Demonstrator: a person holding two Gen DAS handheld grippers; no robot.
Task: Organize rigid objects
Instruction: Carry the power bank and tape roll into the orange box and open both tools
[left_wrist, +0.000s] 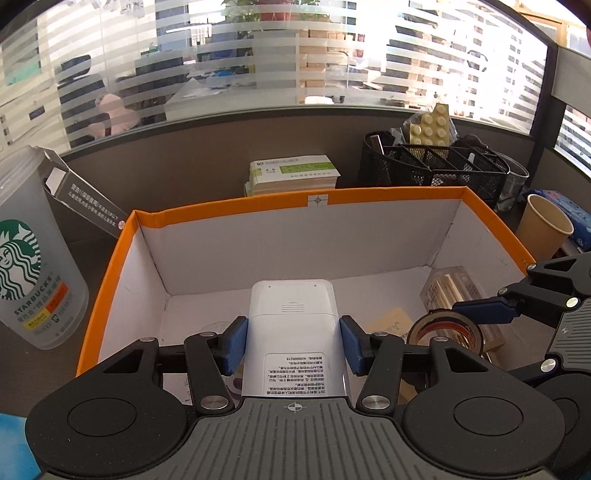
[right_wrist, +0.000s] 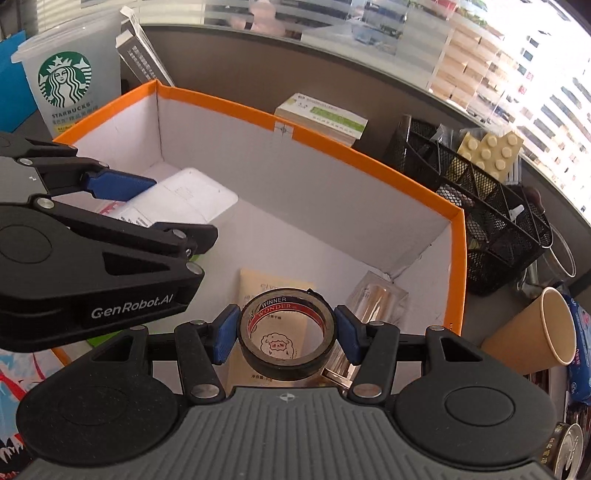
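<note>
An orange-rimmed cardboard box with white inner walls fills both views. My left gripper is shut on a white plastic device with a printed label and holds it inside the box. That device also shows in the right wrist view. My right gripper is shut on a dark roll of tape and holds it over the box's right part. The tape also shows in the left wrist view. On the box floor lie a clear plastic case and a beige card.
A Starbucks tumbler stands left of the box. A black mesh organizer with beige building plates stands behind on the right, next to a paper cup. A stack of small boxes sits behind the box.
</note>
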